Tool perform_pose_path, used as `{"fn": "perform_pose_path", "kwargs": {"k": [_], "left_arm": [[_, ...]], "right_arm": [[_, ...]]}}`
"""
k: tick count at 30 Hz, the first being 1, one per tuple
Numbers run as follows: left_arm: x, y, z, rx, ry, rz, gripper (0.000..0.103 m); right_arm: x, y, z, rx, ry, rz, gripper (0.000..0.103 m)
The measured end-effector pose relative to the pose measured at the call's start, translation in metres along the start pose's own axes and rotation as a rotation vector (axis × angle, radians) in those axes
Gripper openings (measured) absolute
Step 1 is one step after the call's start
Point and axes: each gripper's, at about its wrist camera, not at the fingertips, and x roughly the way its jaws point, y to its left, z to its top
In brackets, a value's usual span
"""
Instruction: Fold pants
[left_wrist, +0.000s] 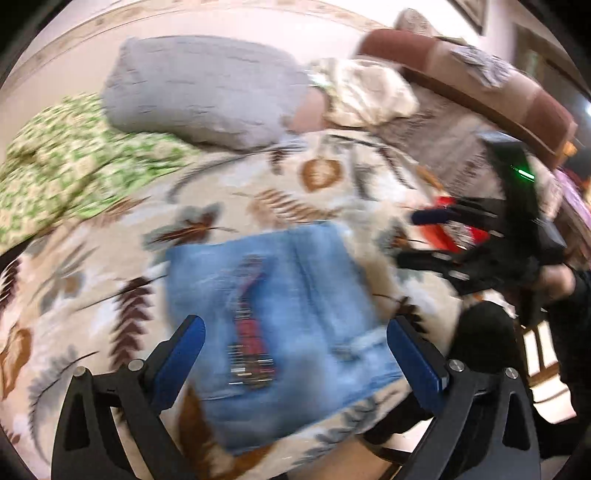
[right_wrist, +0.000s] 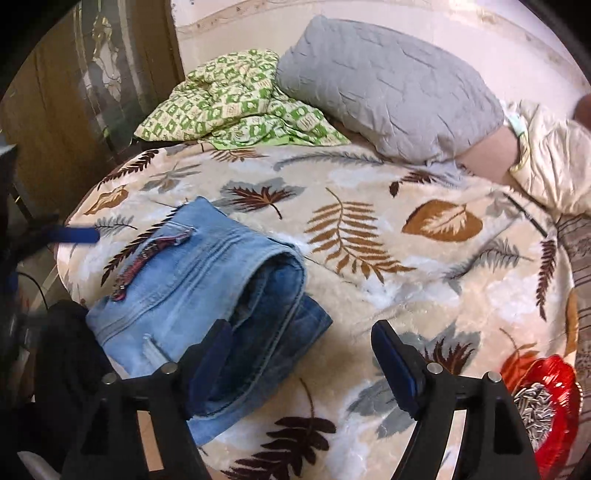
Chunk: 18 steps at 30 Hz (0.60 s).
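Two claws stand spread wide and hold nothing. Between them the folded jeans (right_wrist: 192, 291) lie as a thick bundle on the leaf-patterned blanket (right_wrist: 369, 236) of the bed, near its front edge. In the right wrist view their long axis runs from near right to far left. The left claw (left_wrist: 295, 354) hovers over them; the right claw (right_wrist: 301, 354) sits just beside their folded end.

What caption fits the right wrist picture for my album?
Folded light-blue denim pants rest on the leaf-patterned blanket, with the right hand-held gripper open beside them.
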Motion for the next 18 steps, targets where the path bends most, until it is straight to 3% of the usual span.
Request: {"fn": "perform_pose_path", "kwargs": {"k": [5,9,13,18], "left_arm": [[0.015,0.031,-0.003,-0.041,0.035,0.063,0.099],[0.02,0.052,-0.021,-0.055,0.081,0.048,0.099],[0.024,0.054,-0.038,0.009,0.118,-0.012,0.099],[0.021,0.041,-0.051,0.179,0.117,-0.057,0.099]], "right_arm": [[-0.008,0.016,0.0,-0.029,-0.007,-0.006,0.081],[-0.007,0.025,-0.002,-0.032,0.0,0.001,0.081],[-0.005,0.024,-0.008,0.069,0.013,0.157,0.081],[0.017,0.013,-0.028,0.279,0.08,0.385,0.08]]}}
